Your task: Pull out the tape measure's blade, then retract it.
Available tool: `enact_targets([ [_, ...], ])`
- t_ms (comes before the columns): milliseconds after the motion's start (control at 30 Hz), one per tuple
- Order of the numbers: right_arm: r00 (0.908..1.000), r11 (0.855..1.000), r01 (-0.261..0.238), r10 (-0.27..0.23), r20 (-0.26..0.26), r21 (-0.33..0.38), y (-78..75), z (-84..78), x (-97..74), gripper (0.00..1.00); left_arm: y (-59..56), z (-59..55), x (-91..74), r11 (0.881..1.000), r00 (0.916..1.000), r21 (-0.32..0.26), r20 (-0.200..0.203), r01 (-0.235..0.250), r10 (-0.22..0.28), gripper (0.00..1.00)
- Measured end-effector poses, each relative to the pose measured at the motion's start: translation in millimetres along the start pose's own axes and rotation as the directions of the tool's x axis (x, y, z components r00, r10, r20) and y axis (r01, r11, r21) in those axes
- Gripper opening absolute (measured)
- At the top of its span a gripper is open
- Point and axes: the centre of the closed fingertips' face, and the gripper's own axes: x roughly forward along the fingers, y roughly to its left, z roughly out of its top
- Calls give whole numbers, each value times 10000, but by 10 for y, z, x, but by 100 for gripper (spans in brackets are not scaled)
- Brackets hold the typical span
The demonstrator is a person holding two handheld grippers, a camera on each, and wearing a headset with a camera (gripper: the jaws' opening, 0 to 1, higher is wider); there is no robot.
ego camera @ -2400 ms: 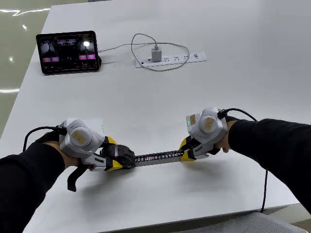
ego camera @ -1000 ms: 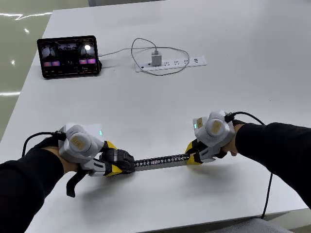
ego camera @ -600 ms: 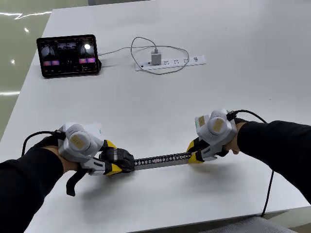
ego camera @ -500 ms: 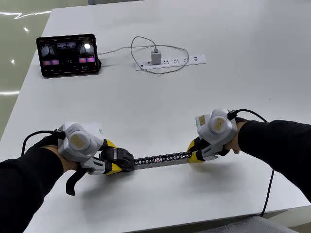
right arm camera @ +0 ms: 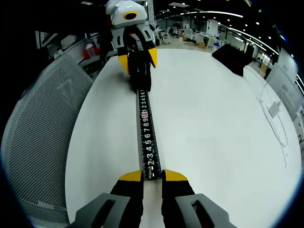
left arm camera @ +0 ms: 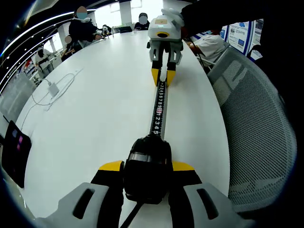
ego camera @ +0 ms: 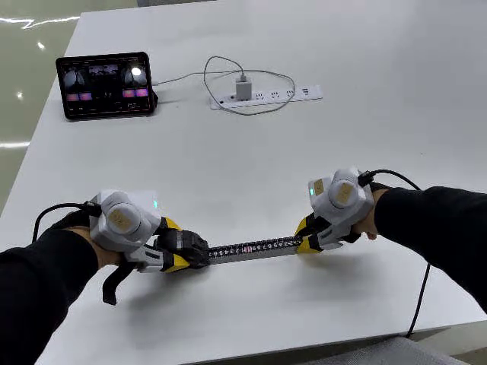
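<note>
The black tape measure case (ego camera: 192, 246) sits low over the white table (ego camera: 251, 175), with my left gripper (ego camera: 181, 245) shut around it. Its numbered blade (ego camera: 255, 247) runs out to the right. My right gripper (ego camera: 304, 236) is shut on the blade's end. In the left gripper view the case (left arm camera: 148, 164) sits between my yellow-tipped jaws and the blade (left arm camera: 158, 108) stretches ahead to the right gripper (left arm camera: 164, 76). In the right gripper view the blade (right arm camera: 146, 135) leads from my right gripper (right arm camera: 152, 176) to the case (right arm camera: 141, 76), held by the left gripper (right arm camera: 137, 61).
A tablet (ego camera: 106, 84) stands at the table's far left. A power strip (ego camera: 266, 94) with a charger and looped white cable lies beyond the middle. A mesh chair (left arm camera: 256, 128) stands by the table's near edge. People sit at the table's far end (left arm camera: 83, 26).
My right gripper has drawn a little to the right with the blade end, so slightly more blade is out. The left gripper and case have hardly moved.
</note>
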Motion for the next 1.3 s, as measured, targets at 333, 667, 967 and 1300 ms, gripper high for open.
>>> enact_targets([
  [333, 10000, 10000, 25, -24, -53, 94, -12, -41, -29, 10, -3, 2, -4, 10000, 10000, -33, 27, -19, 19, 30],
  [667, 9999, 9998, 50, -48, -111, 174, -16, -92, -54, 10, 1, 4, 5, 10000, 10000, -45, 58, -20, 20, 30],
  [967, 9999, 9998, 84, -82, -149, 193, -17, -123, -77, 10, 0, 6, 9, 10000, 10000, -61, 90, -29, 29, 30],
  [1300, 9997, 9998, 99, -95, -220, 192, -39, -179, -104, 10, 1, 7, 8, 10000, 10000, -63, 96, -24, 25, 30],
])
